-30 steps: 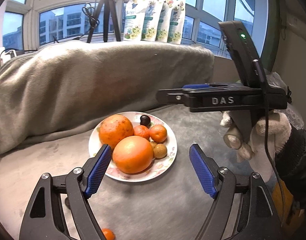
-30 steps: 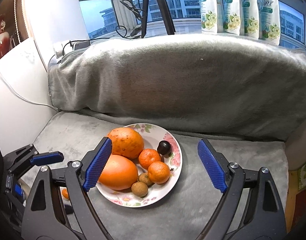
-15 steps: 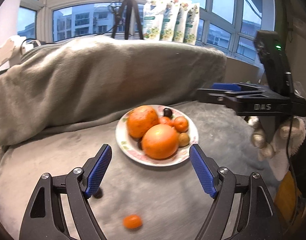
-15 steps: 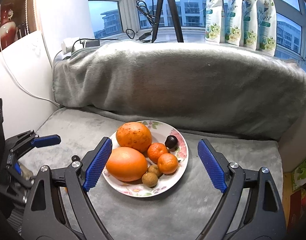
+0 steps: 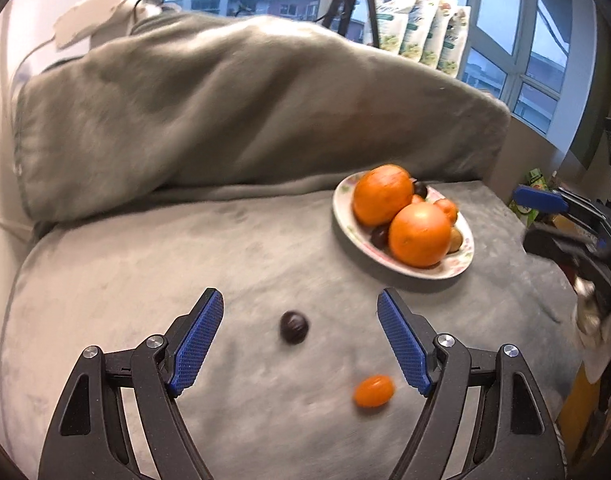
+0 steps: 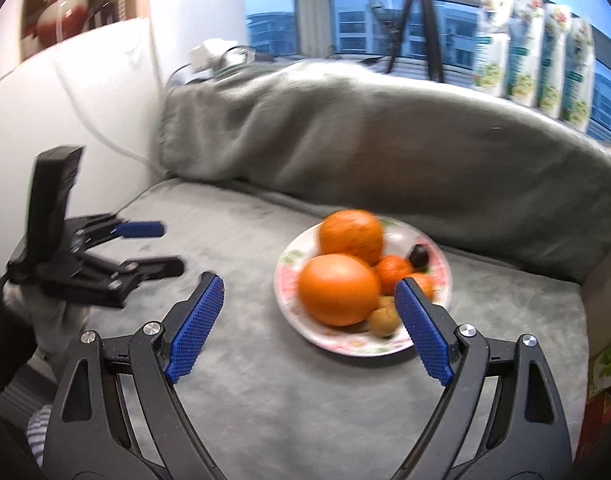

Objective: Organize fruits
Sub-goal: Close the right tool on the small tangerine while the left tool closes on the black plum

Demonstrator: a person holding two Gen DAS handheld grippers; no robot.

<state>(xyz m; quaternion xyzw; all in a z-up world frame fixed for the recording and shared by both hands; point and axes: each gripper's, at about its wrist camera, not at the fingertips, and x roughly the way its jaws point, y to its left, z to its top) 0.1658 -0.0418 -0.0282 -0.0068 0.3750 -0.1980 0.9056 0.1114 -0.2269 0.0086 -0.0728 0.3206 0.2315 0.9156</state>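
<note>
Fruit's mostly sorted already: the floral plate (image 5: 461, 268) sits on the grey sofa cushion (image 5: 145, 280) piled with two big oranges (image 5: 419, 234), a few small tangerines and brownish round ones, presumably so everything ends up in one spot. Two stragglers are off the plate on the cushion: a dark plum-looking fruit (image 5: 294, 327) and a small orange kumquat-type thing (image 5: 374, 390).

The left gripper (image 5: 299, 344) is spread wide with nothing in it, and the dark fruit lies right between its blue pads, so my guess is that's the next pick. The right gripper (image 6: 309, 330) is also spread and empty, hanging near the plate's front edge, probably just waiting out of the way.

Both views are motion-blurred, so I can't really tell what the small fruits are. From the right wrist view the two loose fruits aren't visible at all, and the plate's near rim is partly hidden behind a pad.
</note>
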